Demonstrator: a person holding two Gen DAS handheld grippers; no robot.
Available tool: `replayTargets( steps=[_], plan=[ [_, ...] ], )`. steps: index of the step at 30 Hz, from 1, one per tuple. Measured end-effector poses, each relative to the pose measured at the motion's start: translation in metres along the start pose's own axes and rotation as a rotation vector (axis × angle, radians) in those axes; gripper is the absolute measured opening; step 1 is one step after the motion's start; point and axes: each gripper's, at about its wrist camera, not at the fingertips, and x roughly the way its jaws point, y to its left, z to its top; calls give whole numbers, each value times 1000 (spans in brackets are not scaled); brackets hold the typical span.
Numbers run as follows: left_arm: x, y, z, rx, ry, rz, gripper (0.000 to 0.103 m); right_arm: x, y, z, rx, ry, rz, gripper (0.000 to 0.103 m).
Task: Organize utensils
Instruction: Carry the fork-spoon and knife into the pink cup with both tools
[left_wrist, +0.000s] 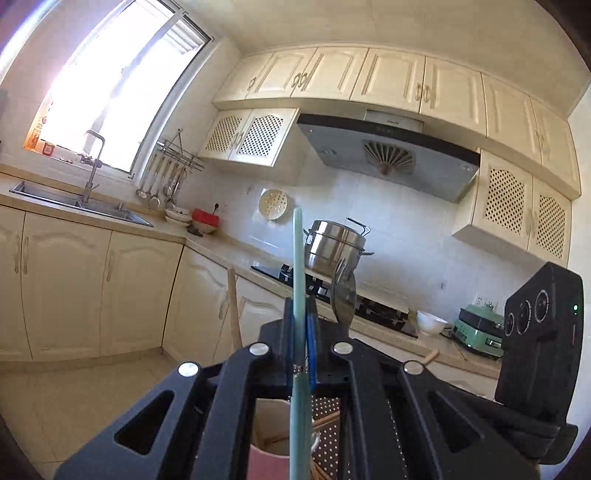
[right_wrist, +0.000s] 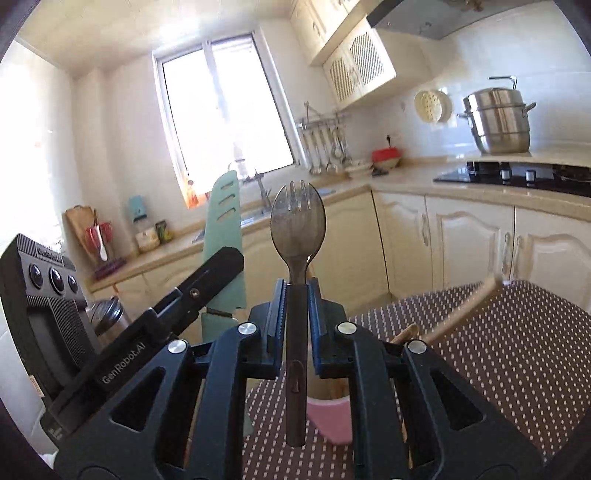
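While both grippers hang above a table (right_wrist: 517, 350) draped in brown cloth with white dots, each one pinches a utensil. The right gripper (right_wrist: 296, 295) has its ribbed blue fingers (right_wrist: 277, 314) pressed on the flat handle of a smoky translucent plastic spork (right_wrist: 297, 225), which stands upright, its rounded bowl ending in short tines. In the left gripper (left_wrist: 301, 325), the blue-padded fingers (left_wrist: 312, 332) clamp a pale green utensil (left_wrist: 298, 266). From its own camera this shows only as a thin edge; from the right camera it is a broad, flat, matte blade with three slanted slots, upright. Just below both sits a pink cup (right_wrist: 330, 421) with a white interior, holding slim wooden sticks. Another wooden stick (right_wrist: 461, 310) lies on the cloth near it. Beyond are glossy cream cabinets and a polished steel steamer pot (right_wrist: 496, 122) on a black glass hob.
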Motion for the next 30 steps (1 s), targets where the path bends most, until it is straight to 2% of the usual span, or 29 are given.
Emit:
replayTargets(
  steps=[6, 14, 19, 24, 29, 30],
  plan=[
    [26, 10, -5, -42, -79, 15, 6, 16, -8, 9, -32, -75, -27, 12],
    [48, 20, -20, -54, -126, 44, 6, 26, -18, 2, -46, -95, -43, 12],
    [53, 24, -31, -54, -113, 57, 6, 29, -20, -5, -52, -94, -46, 12],
    [55, 24, -42, -41, -65, 67, 6, 29, -19, -11, -79, -91, -53, 12],
    [49, 29, -43, -52, -24, 57, 8, 26, -19, -15, -81, -84, -60, 12],
    [47, 29, -43, -46, -24, 56, 12, 26, -19, -15, -81, -83, -63, 12]
  ],
)
